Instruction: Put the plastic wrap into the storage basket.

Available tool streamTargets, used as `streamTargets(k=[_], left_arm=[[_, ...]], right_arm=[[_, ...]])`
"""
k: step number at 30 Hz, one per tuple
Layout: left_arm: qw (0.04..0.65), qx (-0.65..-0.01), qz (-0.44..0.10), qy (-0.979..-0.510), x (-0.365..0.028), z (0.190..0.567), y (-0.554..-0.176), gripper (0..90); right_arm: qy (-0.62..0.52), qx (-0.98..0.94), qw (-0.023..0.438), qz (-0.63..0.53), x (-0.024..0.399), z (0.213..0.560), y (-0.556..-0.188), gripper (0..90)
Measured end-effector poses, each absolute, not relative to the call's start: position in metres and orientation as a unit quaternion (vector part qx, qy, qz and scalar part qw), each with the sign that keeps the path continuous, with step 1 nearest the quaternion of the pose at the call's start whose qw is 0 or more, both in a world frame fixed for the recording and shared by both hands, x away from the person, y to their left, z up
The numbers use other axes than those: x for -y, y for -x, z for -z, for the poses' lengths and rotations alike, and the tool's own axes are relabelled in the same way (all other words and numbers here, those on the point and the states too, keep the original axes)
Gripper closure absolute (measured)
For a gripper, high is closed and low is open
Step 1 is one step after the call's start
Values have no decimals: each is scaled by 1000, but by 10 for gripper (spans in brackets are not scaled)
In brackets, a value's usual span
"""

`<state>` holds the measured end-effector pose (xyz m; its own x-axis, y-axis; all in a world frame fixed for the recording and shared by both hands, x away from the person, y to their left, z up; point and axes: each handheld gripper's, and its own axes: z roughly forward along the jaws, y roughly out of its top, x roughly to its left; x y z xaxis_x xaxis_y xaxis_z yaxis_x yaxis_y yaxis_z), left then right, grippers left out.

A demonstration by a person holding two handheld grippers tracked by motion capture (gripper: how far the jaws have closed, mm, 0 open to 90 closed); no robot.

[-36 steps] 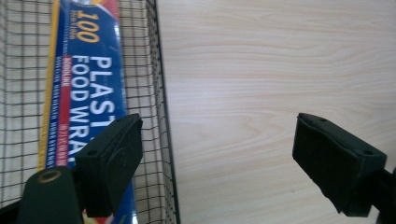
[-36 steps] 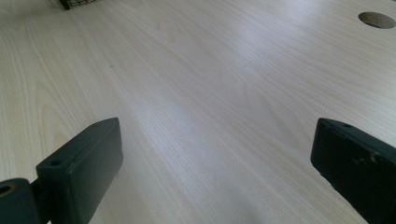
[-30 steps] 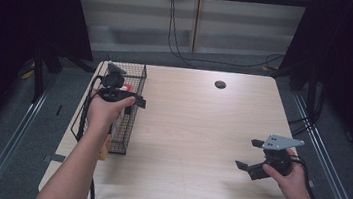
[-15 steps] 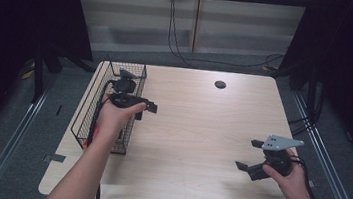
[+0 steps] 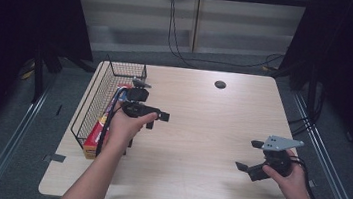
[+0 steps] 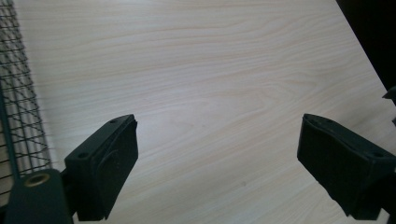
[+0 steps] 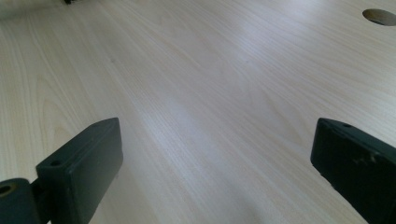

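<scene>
Left gripper (image 5: 154, 118) sits wide open and empty beside the basket (image 5: 94, 101), jaws just widening; keep it clear of the wire. Right gripper (image 5: 253, 156) idles open too.

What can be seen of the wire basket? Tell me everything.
The wire basket is a black, open-topped, oblong box of thin metal mesh. It stands upright along the left edge of the wooden table, long side running away from the person. A red and yellow box lies inside at the near end. The left claw hangs just right of it, apparently apart from it.
</scene>
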<state>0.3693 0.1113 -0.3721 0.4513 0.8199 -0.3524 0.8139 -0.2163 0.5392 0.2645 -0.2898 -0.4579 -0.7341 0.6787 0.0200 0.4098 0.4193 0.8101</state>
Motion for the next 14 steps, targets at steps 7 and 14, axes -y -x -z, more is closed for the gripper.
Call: streamTargets(k=[7,14], left_arm=[[356,-500,-2,-789,-103,386,-364,88],[368,-468,-4,-804,-93,403,-356,66]], right_arm=[[-332,-827,159,-425,292,459,-263,19],[-335,-827,156,-424,294,461,-264,17]])
